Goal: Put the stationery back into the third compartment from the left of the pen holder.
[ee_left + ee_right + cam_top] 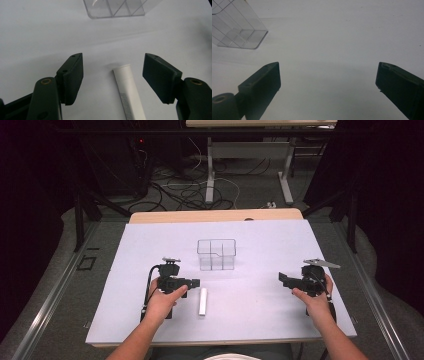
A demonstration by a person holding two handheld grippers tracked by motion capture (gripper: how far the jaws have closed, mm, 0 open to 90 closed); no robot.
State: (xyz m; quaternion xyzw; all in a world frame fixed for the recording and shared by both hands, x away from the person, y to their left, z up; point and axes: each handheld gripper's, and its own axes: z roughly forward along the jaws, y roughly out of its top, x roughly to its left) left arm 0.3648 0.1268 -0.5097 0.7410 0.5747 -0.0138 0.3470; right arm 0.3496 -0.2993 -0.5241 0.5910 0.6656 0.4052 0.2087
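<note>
White table sheet (260, 270), both of your grippers parted, tube lying flat.

Your left gripper (113, 75) straddles the white tube (127, 92) with a gap on each side, neither pad touching; the tube's near end is cut off at the frame edge and its print is too small to read. Your right gripper (328, 82) stands wide apart over bare sheet. The clear divided box (216, 254) stands behind the tube, cropped in both gripper views.

white tube (128, 93) cut off below, print unreadable
</note>
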